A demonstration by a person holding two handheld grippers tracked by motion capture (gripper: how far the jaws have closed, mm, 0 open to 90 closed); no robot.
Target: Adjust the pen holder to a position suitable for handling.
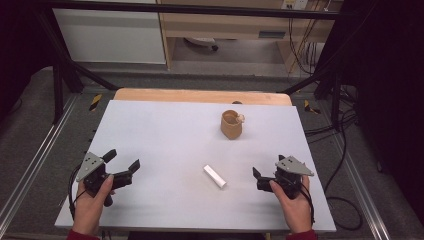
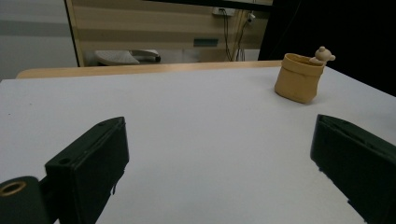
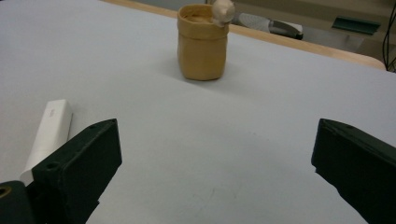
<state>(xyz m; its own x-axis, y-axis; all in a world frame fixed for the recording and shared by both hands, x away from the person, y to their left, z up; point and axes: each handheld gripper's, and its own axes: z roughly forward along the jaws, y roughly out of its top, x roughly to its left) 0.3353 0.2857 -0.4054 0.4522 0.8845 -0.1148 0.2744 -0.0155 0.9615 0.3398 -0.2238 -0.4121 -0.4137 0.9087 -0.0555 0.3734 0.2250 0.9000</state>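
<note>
A tan, bag-shaped cup (image 1: 232, 125) with a small bear figure on its rim stands upright at the back right of the white table (image 1: 165, 140). A white bar-shaped block (image 1: 214, 176) lies flat near the front, between my hands. My left gripper (image 1: 121, 160) rests at the front left, open with nothing between its jaws. My right gripper (image 1: 268, 166) is at the front right, open too, a short way right of the block. The left gripper view shows the cup (image 2: 299, 78) far ahead of the open gripper (image 2: 219, 154). In the right gripper view, the block (image 3: 49, 133) lies beside the left jaw of the gripper (image 3: 217, 158), and the cup (image 3: 202, 44) stands ahead.
A wooden strip (image 1: 202, 96) borders the table's far edge. Black frame bars (image 1: 65, 70) and cables (image 1: 345, 150) stand around the table. Beyond it are a white cabinet (image 1: 110, 35) and wooden shelving (image 1: 225, 25).
</note>
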